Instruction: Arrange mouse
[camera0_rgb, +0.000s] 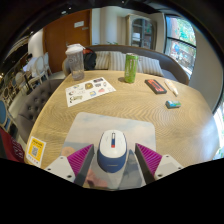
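A white and blue mouse (112, 150) lies on a grey mouse pad (85, 128) at the near side of a round wooden table (150, 110). My gripper (112, 162) is open, with the mouse standing between its fingers. The magenta pads sit at either side of the mouse, the left one (80, 160) and the right one (148, 158), each with a small gap to it. The mouse's rear end is hidden below, near the gripper's body.
Beyond the mouse pad lie a printed paper sheet (90, 90), a clear pitcher (75, 60), a green cup (131, 67), a dark red case (155, 86) and a teal item (173, 103). A yellow card (35, 150) lies at the left table edge. Chairs stand to the left.
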